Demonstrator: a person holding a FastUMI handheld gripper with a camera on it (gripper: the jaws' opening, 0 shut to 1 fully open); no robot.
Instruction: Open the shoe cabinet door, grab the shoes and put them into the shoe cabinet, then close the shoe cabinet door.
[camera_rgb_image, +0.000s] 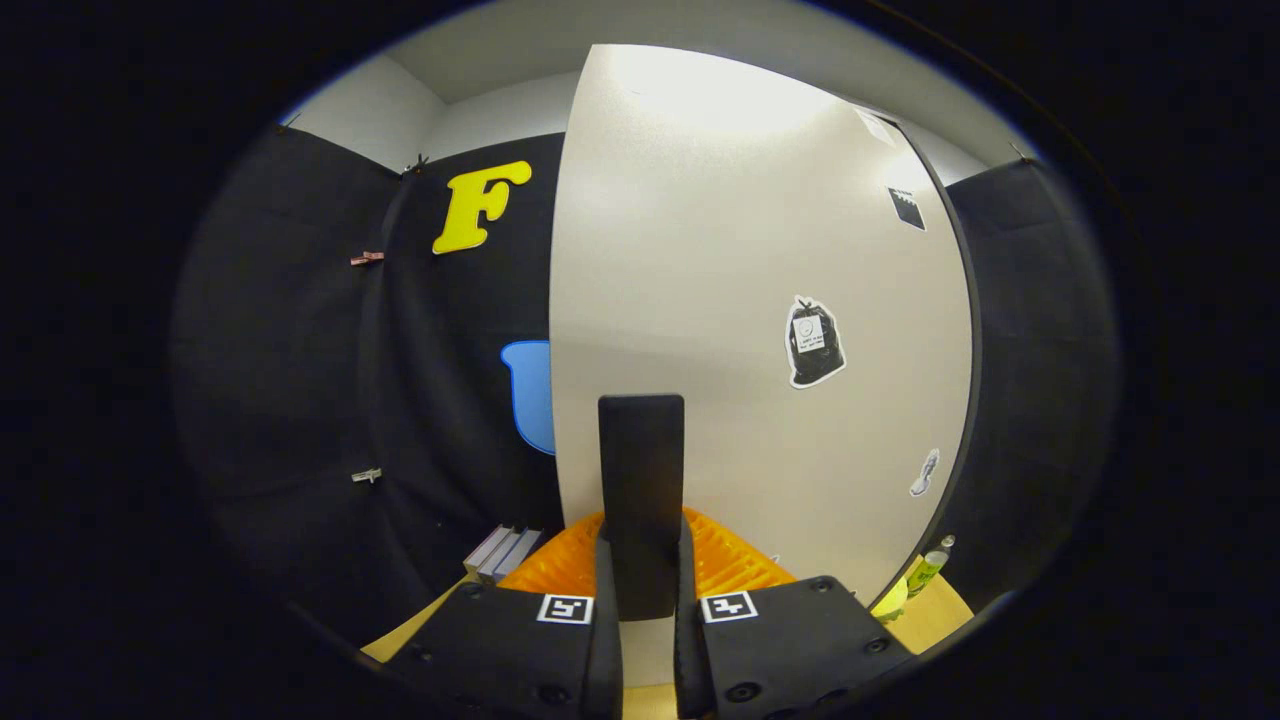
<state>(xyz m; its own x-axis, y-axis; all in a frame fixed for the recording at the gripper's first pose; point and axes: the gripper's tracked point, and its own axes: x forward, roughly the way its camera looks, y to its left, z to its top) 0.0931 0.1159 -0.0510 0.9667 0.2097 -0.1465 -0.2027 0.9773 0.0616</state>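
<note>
Tongs (645, 610) clamp flat handle (641, 490); smooth door (760, 330).

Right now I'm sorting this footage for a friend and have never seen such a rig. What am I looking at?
There is no robot here. A person carries a handheld two-finger tool, and the camera rides on it, looking forward along its fingers. That is why the picture is round and bent. The two fingers appear to be closed from both sides on an upright dark bar, probably the handle of the pale cabinet door, which fills the space ahead and carries a few stickers. Just beyond the fingers sits an orange ridged item; I cannot tell what it is. A wooden surface lies below, with some flat boxes at the left of the door and a small bottle at its right.
</note>
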